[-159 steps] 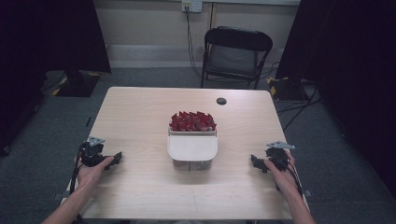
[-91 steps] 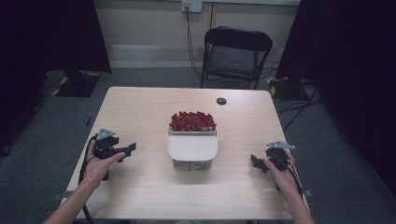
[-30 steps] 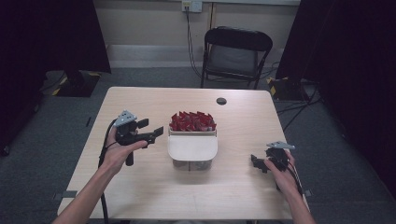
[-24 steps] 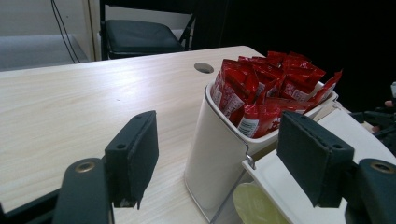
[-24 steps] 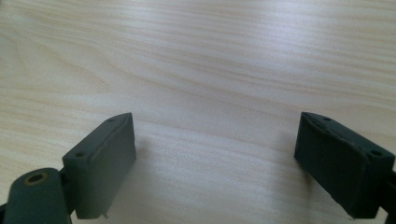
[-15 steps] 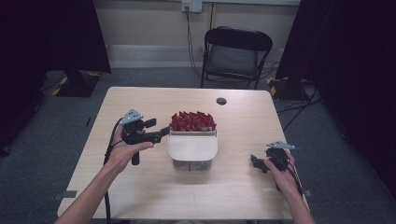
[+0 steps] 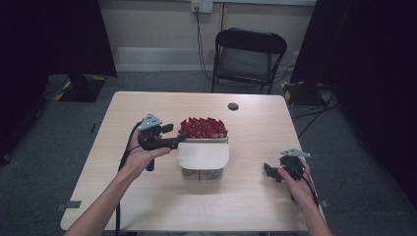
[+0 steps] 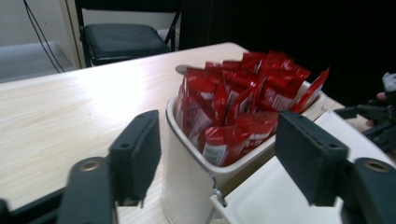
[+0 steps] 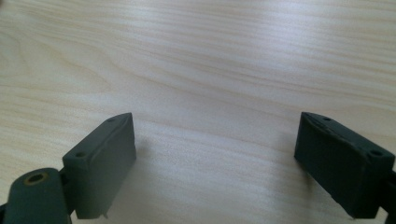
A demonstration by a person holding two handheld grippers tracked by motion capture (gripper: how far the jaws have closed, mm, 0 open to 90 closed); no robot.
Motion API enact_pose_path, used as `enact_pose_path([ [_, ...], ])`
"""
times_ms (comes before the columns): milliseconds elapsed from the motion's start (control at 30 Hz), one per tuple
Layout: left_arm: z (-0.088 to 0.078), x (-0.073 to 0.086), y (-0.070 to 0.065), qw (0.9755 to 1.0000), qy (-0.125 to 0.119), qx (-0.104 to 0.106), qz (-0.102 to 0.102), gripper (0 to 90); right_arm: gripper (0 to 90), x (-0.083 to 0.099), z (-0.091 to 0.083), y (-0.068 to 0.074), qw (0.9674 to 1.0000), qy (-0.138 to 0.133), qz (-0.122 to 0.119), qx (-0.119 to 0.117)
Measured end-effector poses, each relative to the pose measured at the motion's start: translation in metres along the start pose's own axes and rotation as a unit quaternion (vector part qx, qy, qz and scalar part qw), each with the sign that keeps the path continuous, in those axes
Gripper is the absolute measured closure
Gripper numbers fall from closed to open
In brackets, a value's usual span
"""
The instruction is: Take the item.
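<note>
A white container (image 7: 203, 156) stands mid-table, its far compartment packed with several red sachets (image 7: 202, 127). My left gripper (image 7: 174, 135) hovers at its left far corner, pointing at the sachets. In the left gripper view its jaws (image 8: 222, 145) stand apart and have just been closing. The container's rim (image 8: 187, 135) and the red sachets (image 8: 233, 102) lie between them, and the pads touch neither. My right gripper (image 7: 269, 170) rests near the table's right front. Its jaws (image 9: 215, 158) are open over bare wood.
A small black round disc (image 7: 233, 106) lies at the table's far side. A black folding chair (image 7: 248, 54) stands beyond the table. The container's near part is a flat white surface (image 8: 275, 196). The wooden table (image 7: 137, 201) runs to edges on all sides.
My left hand has moved from the table's left front up and rightward to the container's corner, and its jaws look a little narrower. The right hand has kept still.
</note>
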State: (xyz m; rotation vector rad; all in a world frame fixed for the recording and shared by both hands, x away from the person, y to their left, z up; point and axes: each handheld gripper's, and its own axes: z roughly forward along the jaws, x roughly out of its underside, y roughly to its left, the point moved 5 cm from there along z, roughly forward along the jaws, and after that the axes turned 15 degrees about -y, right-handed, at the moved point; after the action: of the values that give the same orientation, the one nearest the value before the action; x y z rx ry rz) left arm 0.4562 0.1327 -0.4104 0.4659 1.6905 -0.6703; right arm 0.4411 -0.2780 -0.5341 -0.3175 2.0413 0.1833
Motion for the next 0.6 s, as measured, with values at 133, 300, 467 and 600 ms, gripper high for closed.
enact_pose_path([
  [133, 0.0017, 0.0056, 0.0034, 0.9999, 0.012, -0.008, 0.006, 40.4, 11.9, 0.0, 0.0, 0.0001, 1.0, 0.0, 0.0, 0.0],
  [300, 0.0046, 0.0059, 0.0005, 0.9997, 0.002, -0.004, 0.023, 54.5, 11.9, 0.0, 0.0, 0.0001, 1.0, 0.0, 0.0, 0.0],
  [467, 0.0075, 0.0021, -0.0019, 0.9997, -0.003, 0.005, 0.024, 60.0, 11.9, 0.0, 0.0, 0.0001, 1.0, 0.0, 0.0, 0.0],
  [600, 0.0094, 0.0023, -0.002, 0.9997, -0.003, 0.007, 0.025, 64.6, 11.9, 0.0, 0.0, 0.0001, 1.0, 0.0, 0.0, -0.001],
])
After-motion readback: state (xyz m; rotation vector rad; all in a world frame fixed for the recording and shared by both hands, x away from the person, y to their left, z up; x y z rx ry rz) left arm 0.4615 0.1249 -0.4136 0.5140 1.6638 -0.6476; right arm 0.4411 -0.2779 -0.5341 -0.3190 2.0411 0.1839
